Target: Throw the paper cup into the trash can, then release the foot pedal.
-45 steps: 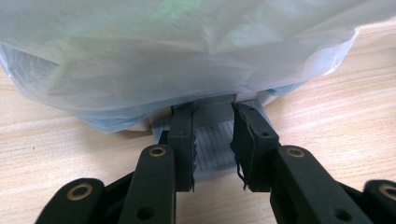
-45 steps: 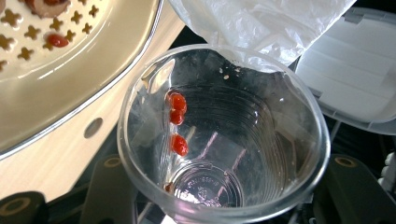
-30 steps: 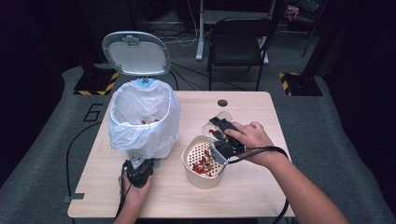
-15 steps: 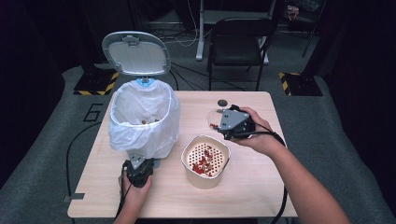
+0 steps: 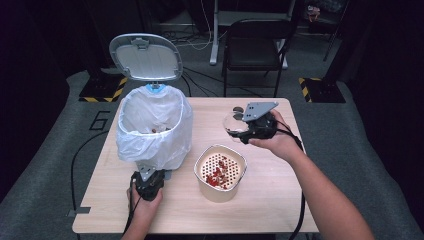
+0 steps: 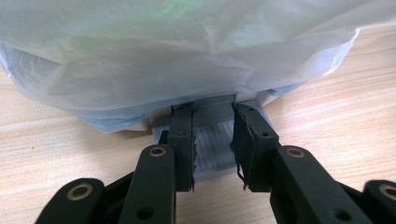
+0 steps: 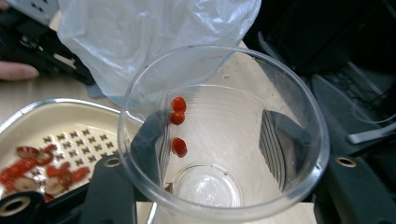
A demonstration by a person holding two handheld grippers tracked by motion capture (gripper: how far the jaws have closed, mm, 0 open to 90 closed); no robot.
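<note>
A pedal bin [image 5: 152, 125] lined with a white plastic bag [image 6: 187, 60] stands at the table's left, its grey lid [image 5: 146, 57] raised. My left gripper [image 5: 147, 174] is at the bin's foot, shut on the grey ribbed pedal [image 6: 212, 147]; the same gripper [image 6: 215, 149] has a jaw on each side of it. Over the table's far right, my right gripper [image 5: 241, 128] is shut on a clear plastic cup [image 5: 233, 121]. In the right gripper view the cup [image 7: 210, 186] sits between the gripper's [image 7: 217, 135] jaws, with three red bits [image 7: 177, 109] stuck to its inner wall.
A cream strainer bowl [image 5: 220, 189] with red bits on its perforated insert [image 7: 70, 140] stands at the table's middle front. A black chair [image 5: 255, 45] is behind the table. Cables trail from both grippers over the table's near edge.
My right gripper has carried the cup from just above the strainer bowl up and away toward the table's far right. The left gripper, bin and lid have stayed as they were.
</note>
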